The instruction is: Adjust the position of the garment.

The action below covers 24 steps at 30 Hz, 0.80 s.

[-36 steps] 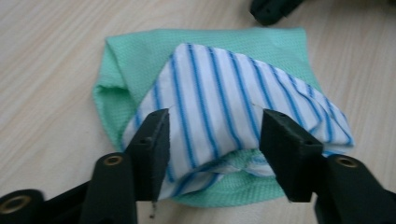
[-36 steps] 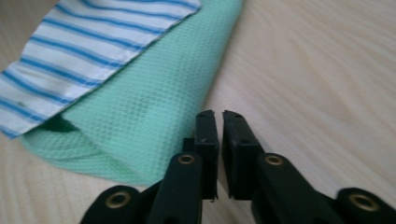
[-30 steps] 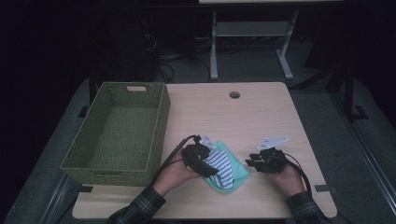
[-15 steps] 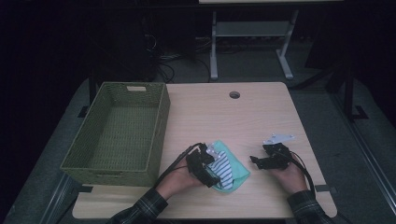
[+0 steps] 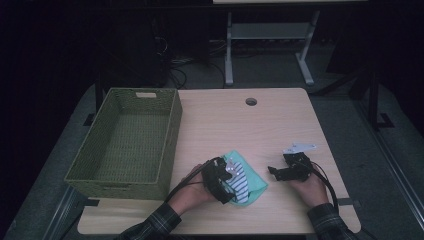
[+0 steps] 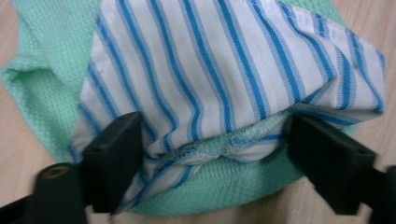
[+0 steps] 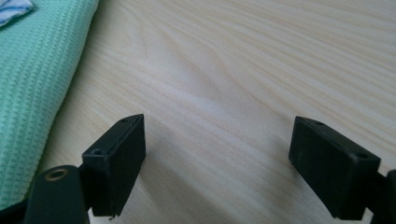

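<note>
A blue-and-white striped cloth (image 5: 241, 181) (image 6: 224, 70) lies folded on top of a mint-green cloth (image 5: 256, 183) (image 6: 37, 93) near the table's front edge. My left gripper (image 5: 229, 185) (image 6: 215, 140) is low over the pile. Its jaws stand wide with the striped cloth's bunched edge between them, and they have just been closing a little without visibly squeezing it. My right gripper (image 5: 273, 171) (image 7: 217, 154) rests to the right of the pile over bare wood. Its jaws have just been opening and hold nothing; the green cloth's (image 7: 32, 93) edge lies to its left.
A woven green basket (image 5: 170, 135) stands on the left part of the wooden table (image 5: 240, 125). A round cable hole (image 5: 251, 101) sits near the table's far edge. Dark floor, cables and a metal stand lie beyond.
The right gripper's jaws have come off the cloths' right edge and now stand apart from the pile. The pile looks more compact. The left gripper has stayed on the cloths.
</note>
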### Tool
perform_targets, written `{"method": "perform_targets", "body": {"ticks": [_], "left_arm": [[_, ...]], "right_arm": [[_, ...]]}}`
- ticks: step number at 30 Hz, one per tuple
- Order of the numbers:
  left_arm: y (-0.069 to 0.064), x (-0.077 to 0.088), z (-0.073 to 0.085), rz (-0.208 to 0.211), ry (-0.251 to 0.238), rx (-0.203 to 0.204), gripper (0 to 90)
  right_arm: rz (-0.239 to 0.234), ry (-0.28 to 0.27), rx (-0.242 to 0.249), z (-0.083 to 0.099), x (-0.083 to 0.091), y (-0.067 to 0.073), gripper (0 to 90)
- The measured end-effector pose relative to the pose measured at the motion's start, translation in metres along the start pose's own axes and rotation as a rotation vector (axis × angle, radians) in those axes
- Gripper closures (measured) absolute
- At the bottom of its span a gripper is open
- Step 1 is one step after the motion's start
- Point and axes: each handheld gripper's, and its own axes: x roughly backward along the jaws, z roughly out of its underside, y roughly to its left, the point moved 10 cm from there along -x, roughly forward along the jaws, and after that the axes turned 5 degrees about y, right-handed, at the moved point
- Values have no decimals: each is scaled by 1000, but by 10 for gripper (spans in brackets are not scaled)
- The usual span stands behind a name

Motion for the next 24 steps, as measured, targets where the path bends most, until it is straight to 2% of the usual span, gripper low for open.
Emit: {"method": "perform_targets", "body": {"ticks": [7, 13, 17, 22, 24], "left_arm": [[11, 5, 0, -16, -27, 21, 468], [19, 6, 1, -41, -27, 15, 648], [21, 7, 1, -35, -37, 35, 720], [23, 7, 1, -14, -48, 56, 739], [24, 8, 1, 13, -53, 72, 742]], "right_arm": [[-4, -6, -6, 0, -1, 0, 168], [-5, -20, -12, 0, -2, 0, 152], [-5, -31, -5, 0, -2, 0, 146], [-6, -41, -3, 0, -2, 0, 144], [-6, -42, -2, 0, -2, 0, 141]]}}
